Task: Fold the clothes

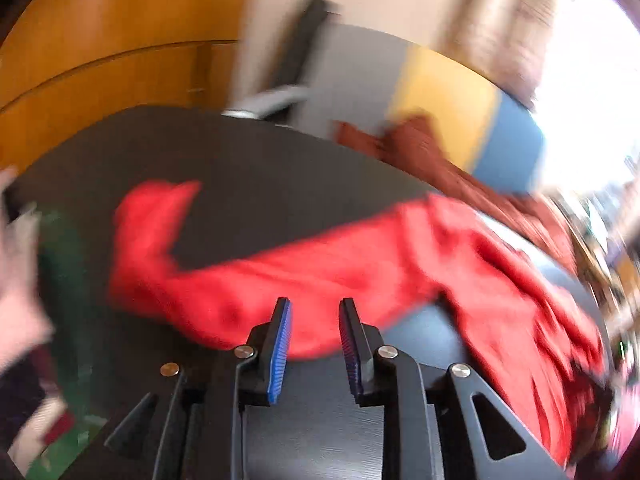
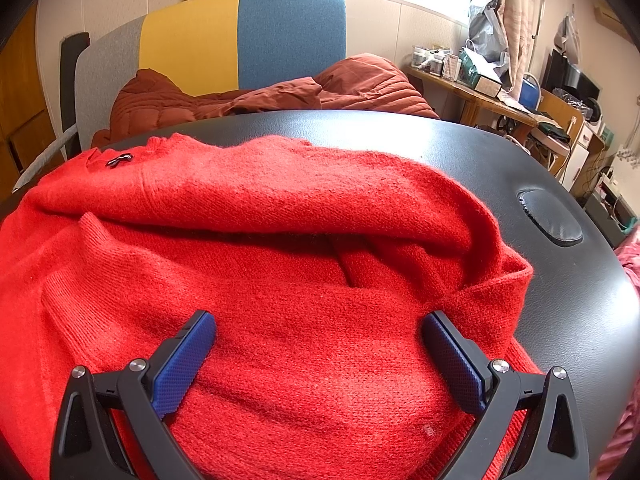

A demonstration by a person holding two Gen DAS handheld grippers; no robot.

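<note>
From the left wrist we look down, blurred and tilted, across the black table (image 1: 248, 168). From the right wrist we sit close over the red sweater (image 2: 280, 272); both views share them.

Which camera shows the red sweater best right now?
The right wrist view: the red sweater fills it sharply, showing knit and folds on the black table. The left wrist view shows it only as a motion-blurred red shape.

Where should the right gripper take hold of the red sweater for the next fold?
Probably the loose corner of the red sweater at its right edge. It stands up off the black table, free of other layers, so the open right gripper can slide in from the right.
</note>
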